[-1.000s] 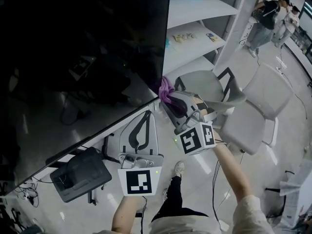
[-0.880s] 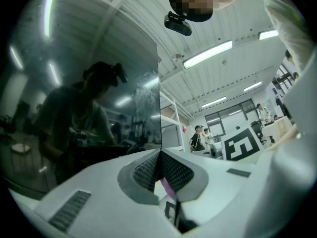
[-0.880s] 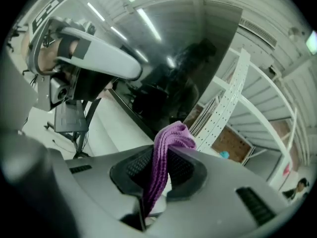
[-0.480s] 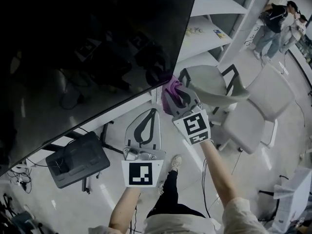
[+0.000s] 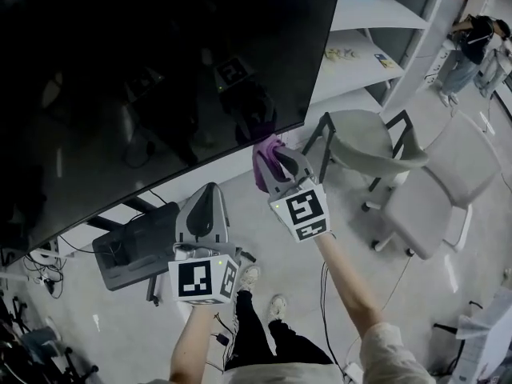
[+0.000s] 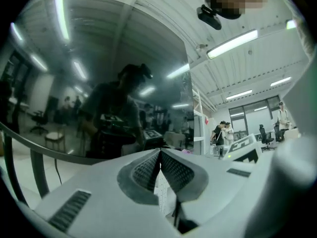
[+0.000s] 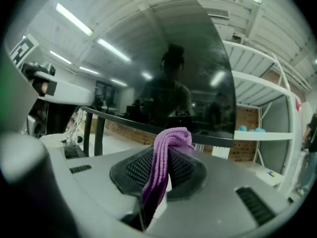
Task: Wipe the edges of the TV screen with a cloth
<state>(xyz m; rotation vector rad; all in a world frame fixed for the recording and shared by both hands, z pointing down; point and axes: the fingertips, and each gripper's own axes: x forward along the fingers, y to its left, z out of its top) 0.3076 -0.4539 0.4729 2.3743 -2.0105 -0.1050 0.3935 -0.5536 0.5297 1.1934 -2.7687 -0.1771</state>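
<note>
A person cleaning a wall-size TV screen (image 5: 160, 78) holds the right claw (image 5: 270, 157) up at the panel's lower edge, close to its lower right corner, with a purple cloth (image 5: 262, 160) clamped in it. From the head view the cloth reads only as a bunched tuft at the dark bezel, and whether it actually presses on the edge cannot be told. The right gripper view shows more: the right claw (image 7: 166, 150) is closed on the folded purple cloth (image 7: 167, 155), which loops up over the ribbed pads (image 7: 136, 170) and hangs down between them, with the screen's bottom edge just behind it. The left claw (image 5: 202, 194) is held lower and to the left, apart from the panel, above a black device (image 5: 132, 246) on the floor (image 5: 448, 294). Its own view shows the left claw (image 6: 159, 157) pressed together on nothing, facing the glossy screen. The lower edge runs free to the left, sloping down across the head view. To the right, 1 grey chair (image 5: 364, 138) stands near the right claw, a second chair (image 5: 436, 190) beyond it, and shelves (image 5: 360, 54) stand beside the screen's right edge.
</note>
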